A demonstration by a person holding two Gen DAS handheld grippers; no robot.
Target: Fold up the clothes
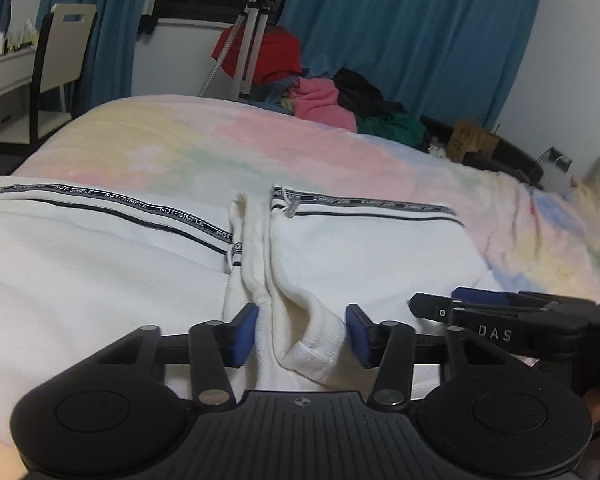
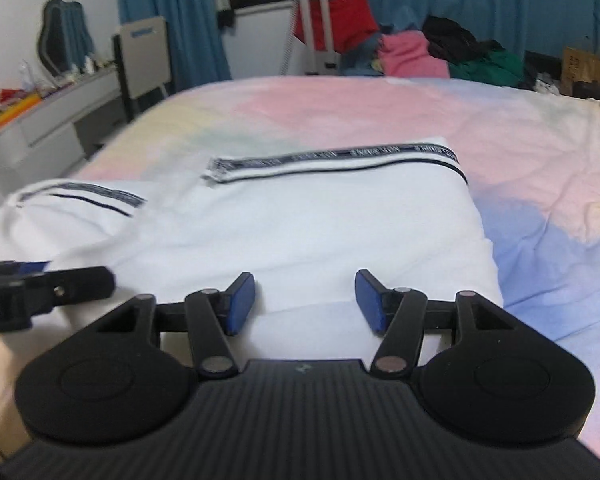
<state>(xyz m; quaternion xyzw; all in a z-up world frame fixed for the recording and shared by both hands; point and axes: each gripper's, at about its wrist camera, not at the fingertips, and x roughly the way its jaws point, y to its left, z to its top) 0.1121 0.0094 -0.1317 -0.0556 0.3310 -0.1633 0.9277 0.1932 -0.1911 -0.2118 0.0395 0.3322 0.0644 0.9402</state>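
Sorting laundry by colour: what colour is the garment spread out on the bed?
White garment with dark lettered stripe trim, clearest in the left wrist view.

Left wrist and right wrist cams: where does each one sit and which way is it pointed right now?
Left wrist: on the left gripper, low over the white garment, facing across the bed to the clothes pile and blue curtains; open fingers straddle a bunched fold, right gripper at the right edge.
Right wrist: on the right gripper, open above the garment's right half, same heading; left gripper at the left edge.
Shared: garment, bed, pile, curtains, each other's gripper.
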